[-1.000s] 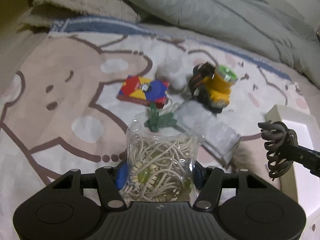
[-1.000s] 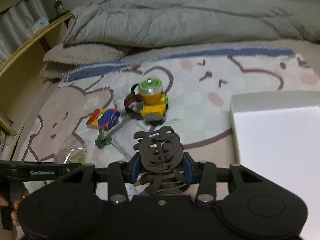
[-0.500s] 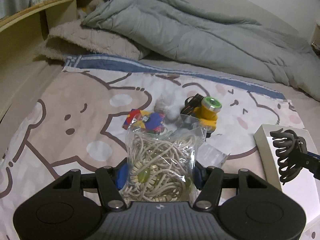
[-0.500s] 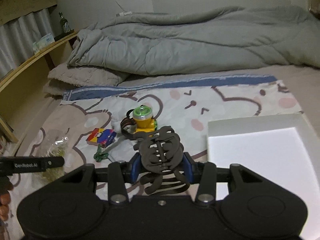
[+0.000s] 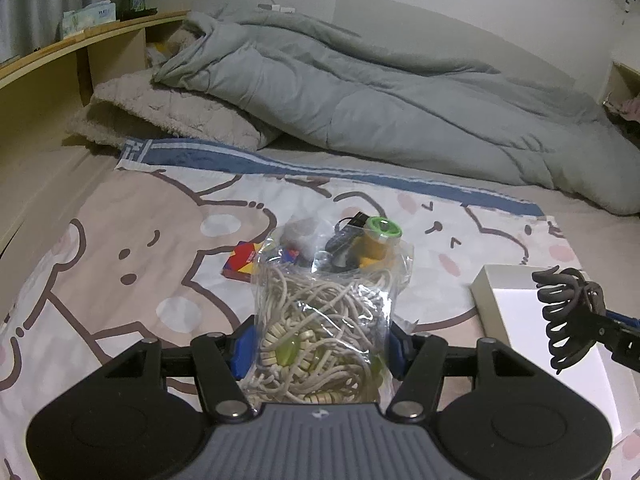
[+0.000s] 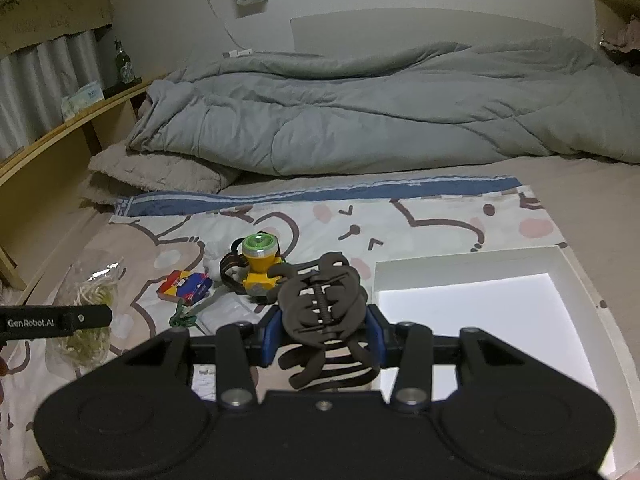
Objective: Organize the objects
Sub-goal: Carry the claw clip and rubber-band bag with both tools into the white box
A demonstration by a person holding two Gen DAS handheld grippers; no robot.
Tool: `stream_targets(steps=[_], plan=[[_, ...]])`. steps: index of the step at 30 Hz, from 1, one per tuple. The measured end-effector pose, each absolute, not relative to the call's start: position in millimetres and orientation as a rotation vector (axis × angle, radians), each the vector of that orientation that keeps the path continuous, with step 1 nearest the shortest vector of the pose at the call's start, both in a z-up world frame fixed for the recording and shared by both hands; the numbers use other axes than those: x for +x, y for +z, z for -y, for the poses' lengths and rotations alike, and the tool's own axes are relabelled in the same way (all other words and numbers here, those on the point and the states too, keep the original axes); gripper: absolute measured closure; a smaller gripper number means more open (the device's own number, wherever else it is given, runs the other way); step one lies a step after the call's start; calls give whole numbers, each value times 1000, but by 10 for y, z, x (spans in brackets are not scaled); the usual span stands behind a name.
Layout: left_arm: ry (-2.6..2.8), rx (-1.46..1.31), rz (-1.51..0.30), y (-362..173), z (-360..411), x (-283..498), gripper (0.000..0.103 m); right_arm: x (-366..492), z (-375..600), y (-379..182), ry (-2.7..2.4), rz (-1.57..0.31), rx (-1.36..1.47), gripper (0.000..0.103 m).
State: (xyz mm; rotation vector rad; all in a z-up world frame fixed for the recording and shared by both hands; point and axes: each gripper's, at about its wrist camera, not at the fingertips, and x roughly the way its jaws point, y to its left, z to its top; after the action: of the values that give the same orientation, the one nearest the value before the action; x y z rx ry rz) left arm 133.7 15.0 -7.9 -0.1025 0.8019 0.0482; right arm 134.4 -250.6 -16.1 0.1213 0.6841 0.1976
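Note:
My left gripper (image 5: 320, 346) is shut on a clear plastic bag of cream cord and beads (image 5: 324, 312), lifted above the bear-print blanket. In the right wrist view that bag (image 6: 90, 304) hangs at the far left. My right gripper (image 6: 322, 338) is shut on a dark brown claw hair clip (image 6: 322, 304), which also shows at the right of the left wrist view as the hair clip (image 5: 568, 316). A shallow white box (image 6: 472, 268) lies open on the bed just right of the right gripper. A yellow headlamp (image 6: 258, 268), a colourful card box (image 6: 185, 286) and a green clip (image 6: 182, 316) lie on the blanket.
A rumpled grey duvet (image 6: 380, 108) fills the far half of the bed, with a beige pillow (image 6: 156, 174) at its left. A wooden shelf (image 6: 68, 128) with a bottle runs along the left wall. A clear flat packet (image 6: 224, 310) lies beside the headlamp.
Both grippers have risen and tipped up with their loads, so more of the bed and the wall shows. The bag and the hair clip stay gripped as before.

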Motion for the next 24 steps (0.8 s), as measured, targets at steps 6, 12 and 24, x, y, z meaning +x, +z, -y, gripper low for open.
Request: stream_targets(steps=[6,12,24], plan=[[46,-92,-798,-44,-21,1282,41,1242,2719,-83,185,-668,110,58],[10,-108,-796,-29,278,1254,41,1131,3086,-71,136,-675,110,58],[-135,-162,-800,-147,1349,1314,41,949,3886,-238,19,-728,144,58]])
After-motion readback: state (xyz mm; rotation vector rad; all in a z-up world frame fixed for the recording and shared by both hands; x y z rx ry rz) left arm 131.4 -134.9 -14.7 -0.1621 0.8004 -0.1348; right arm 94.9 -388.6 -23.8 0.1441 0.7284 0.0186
